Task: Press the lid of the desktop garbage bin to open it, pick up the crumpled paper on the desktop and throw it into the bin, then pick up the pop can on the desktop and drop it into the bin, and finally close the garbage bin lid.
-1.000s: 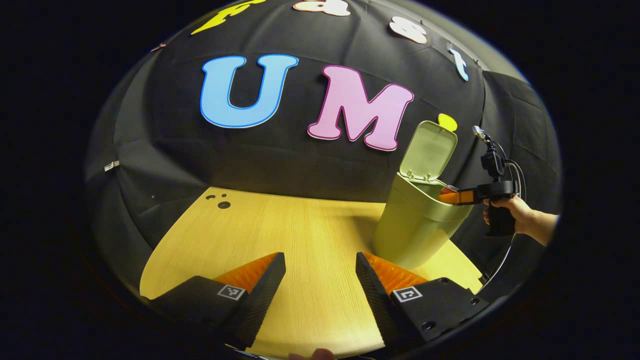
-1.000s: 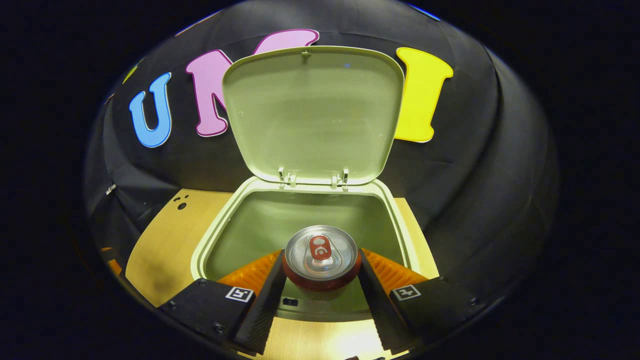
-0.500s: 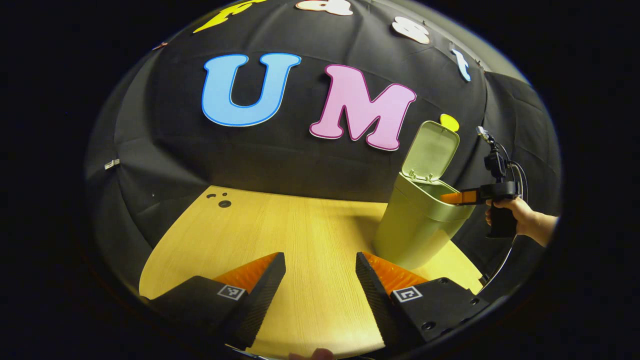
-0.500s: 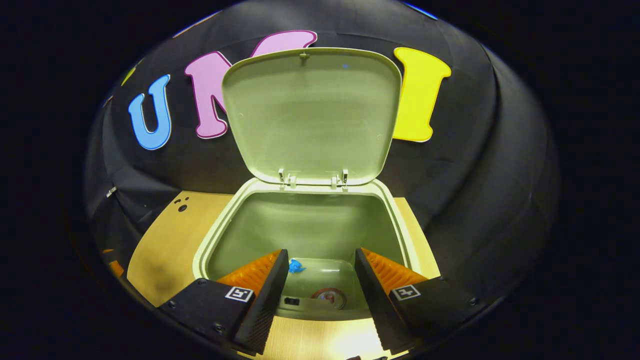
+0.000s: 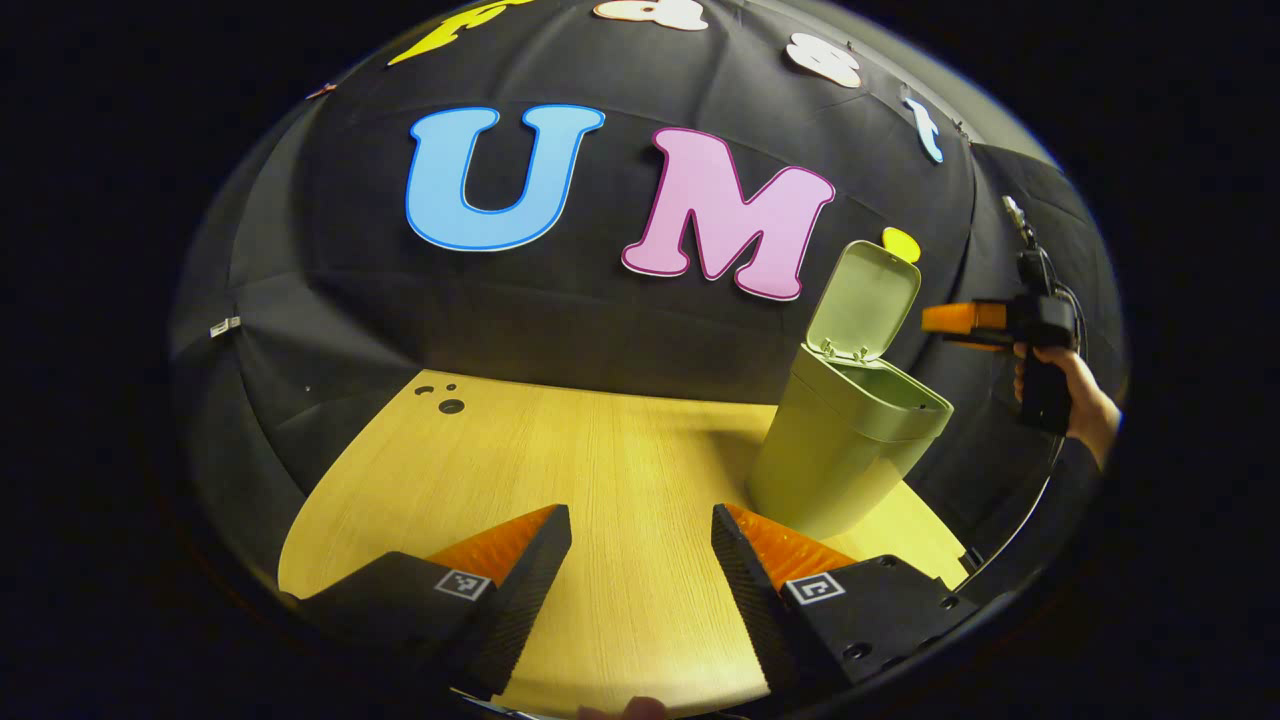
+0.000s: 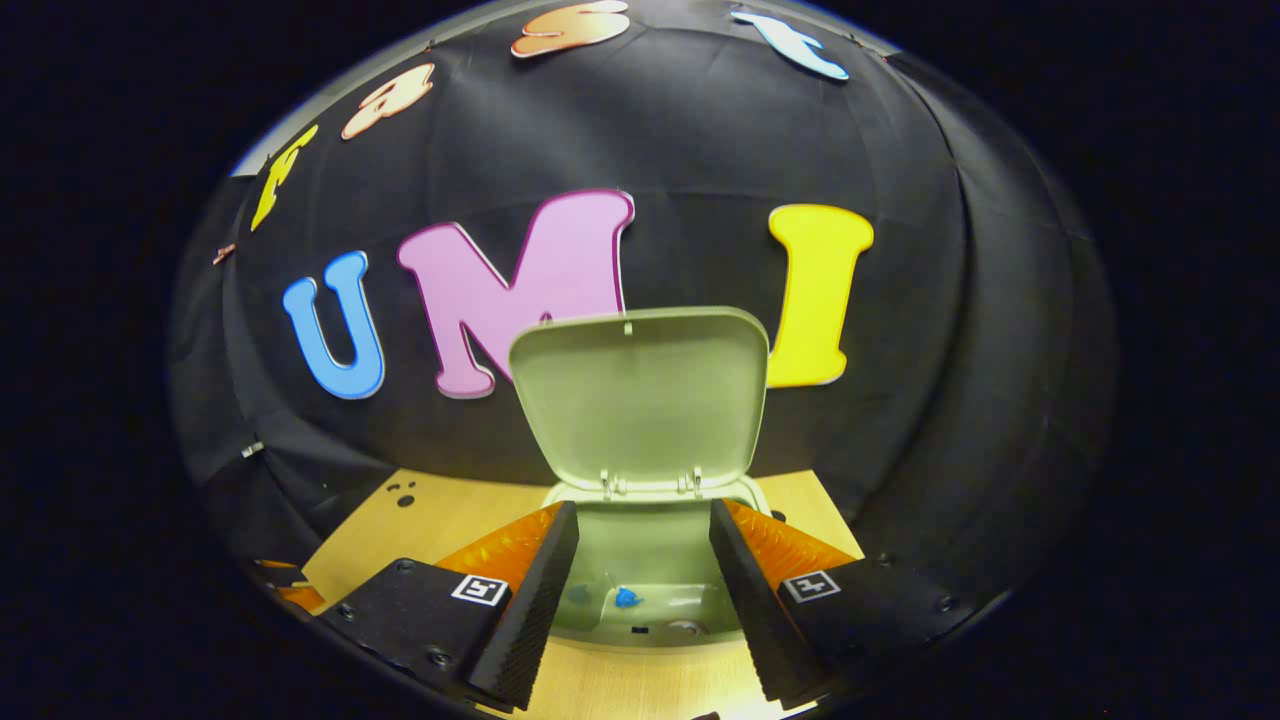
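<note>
Though its lid [image 6: 640, 395] gapes, bin [image 5: 845, 450] contents stay murky.

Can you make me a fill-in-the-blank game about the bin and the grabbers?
1. The bin's lid stands ____.
2. The right gripper has its fingers ____, with nothing between them.
3. The bin stands on the wooden ____.
4. The left gripper hangs over the table holding ____.

Missing words: open; apart; table; nothing

The bin [image 5: 840, 450] at right of the left gripper view is topped by its raised lid [image 5: 865, 300]; bare desk [image 5: 560, 460] is left open at centre.
</note>
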